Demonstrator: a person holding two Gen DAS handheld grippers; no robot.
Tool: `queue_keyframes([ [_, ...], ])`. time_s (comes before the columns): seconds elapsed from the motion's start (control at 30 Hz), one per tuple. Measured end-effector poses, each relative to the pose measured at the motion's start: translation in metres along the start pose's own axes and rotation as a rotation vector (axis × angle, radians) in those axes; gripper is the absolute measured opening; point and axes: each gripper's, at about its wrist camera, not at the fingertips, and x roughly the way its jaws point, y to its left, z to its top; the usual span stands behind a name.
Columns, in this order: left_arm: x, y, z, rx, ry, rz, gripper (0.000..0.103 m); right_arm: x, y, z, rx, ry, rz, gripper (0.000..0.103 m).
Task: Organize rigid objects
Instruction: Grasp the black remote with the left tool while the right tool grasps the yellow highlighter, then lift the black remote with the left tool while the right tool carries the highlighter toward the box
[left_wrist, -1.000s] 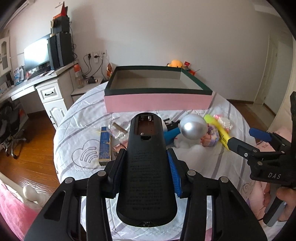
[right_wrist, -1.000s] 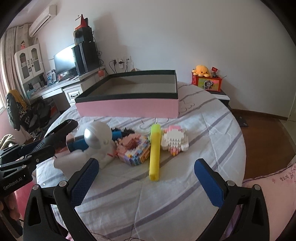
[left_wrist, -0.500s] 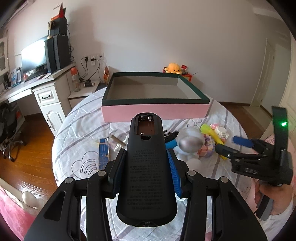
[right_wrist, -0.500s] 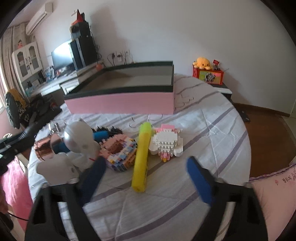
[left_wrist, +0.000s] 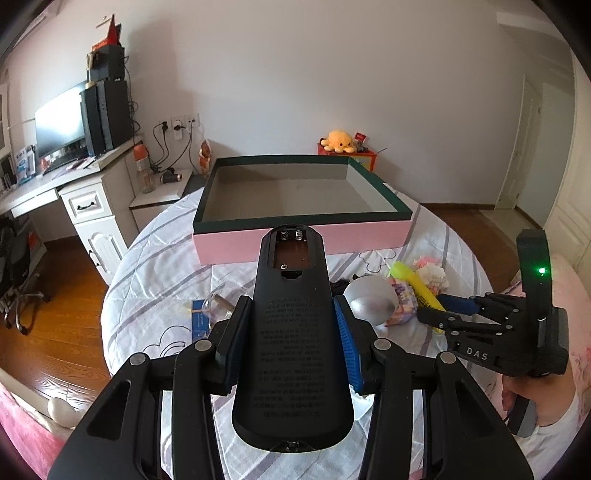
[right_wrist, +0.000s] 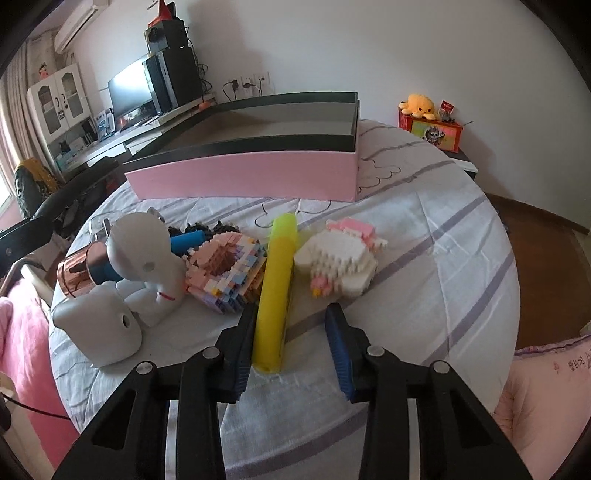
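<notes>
A home bedroom: a desk (left_wrist: 55, 184) carrying a monitor (left_wrist: 61, 125), and a plush octopus (left_wrist: 337, 140) sitting by the wall.

Blue booklet (left_wrist: 201, 320) half behind tool

The left gripper (left_wrist: 291, 343) stays clamped; the right gripper (right_wrist: 291, 332), at its three o'clock, has just been closing, jaws apart.

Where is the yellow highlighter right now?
In the right wrist view, the yellow highlighter lies mid-table between the pastel brick ring and the white brick toy.
</notes>
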Motion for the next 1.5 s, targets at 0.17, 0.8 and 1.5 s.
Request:
queue_keyframes([
  [0.17, 0.002, -0.001, 0.006, 0.004, -0.001, -0.003, 0.044, 0.006, -0.001, 0.006, -0.008, -0.018, 0.036, 0.014],
  [0.8, 0.022, 0.003, 0.058, 0.027, -0.06, -0.043, 0.044, -0.018, 0.008, 0.055, -0.065, -0.148, 0.071, 0.013],
  [1.5, 0.061, 0.031, 0.071, -0.004, -0.006, -0.027, 0.044, 0.04, 0.041, 0.066, -0.223, 0.06, 0.062, 0.034],
])
